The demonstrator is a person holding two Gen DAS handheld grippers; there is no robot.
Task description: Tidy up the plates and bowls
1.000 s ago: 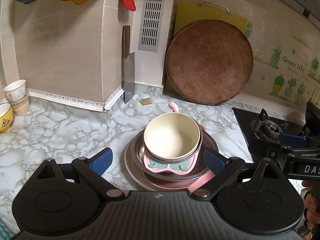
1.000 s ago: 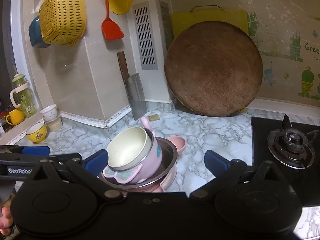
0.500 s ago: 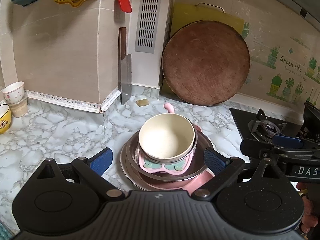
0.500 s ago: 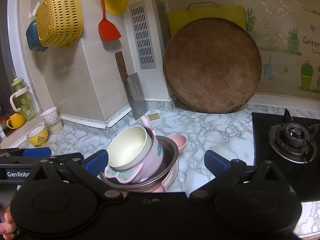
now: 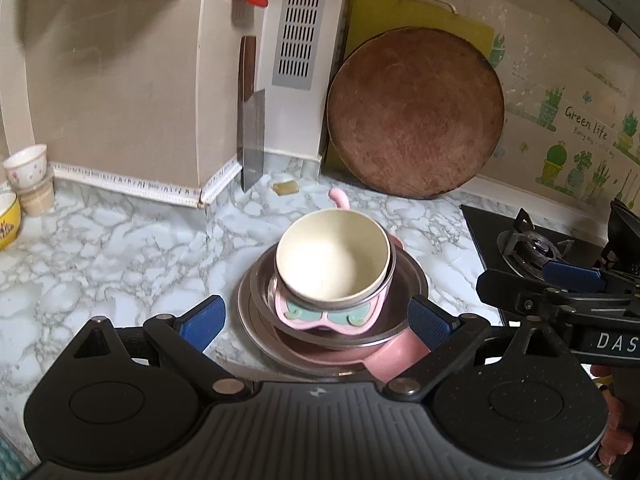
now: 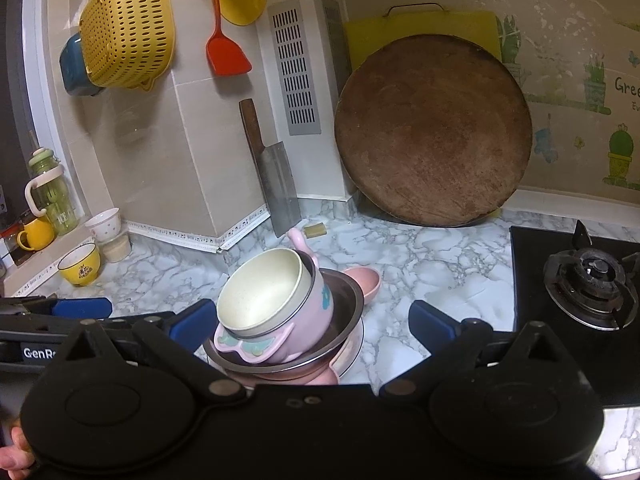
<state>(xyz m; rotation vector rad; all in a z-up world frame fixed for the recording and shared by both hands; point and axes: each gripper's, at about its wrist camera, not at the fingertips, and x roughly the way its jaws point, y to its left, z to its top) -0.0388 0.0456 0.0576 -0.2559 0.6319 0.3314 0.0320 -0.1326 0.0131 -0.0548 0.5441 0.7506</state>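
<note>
A stack of dishes stands on the marble counter. A cream bowl (image 5: 332, 258) sits inside a pink bowl with a green and pink flap (image 5: 328, 314), which tilts in a steel bowl (image 5: 412, 280) on a steel plate (image 5: 248, 320) and a pink dish (image 5: 394, 354). The cream bowl (image 6: 264, 294), pink bowl (image 6: 316, 308) and steel bowl (image 6: 348, 312) also show in the right wrist view. My left gripper (image 5: 316, 318) is open, its fingers either side of the stack's near edge. My right gripper (image 6: 312, 320) is open around the stack from the right.
A round wooden board (image 5: 416, 112) and a cleaver (image 5: 252, 132) lean on the back wall. A gas hob (image 6: 592, 284) lies to the right. Yellow and white small bowls (image 6: 80, 264) and a green bottle (image 6: 50, 196) stand at the left. A colander and spatula (image 6: 224, 36) hang above.
Both grippers have drifted slightly relative to the stack, which sits a little lower and more central in view. The jaws stay open and the dishes have not moved.
</note>
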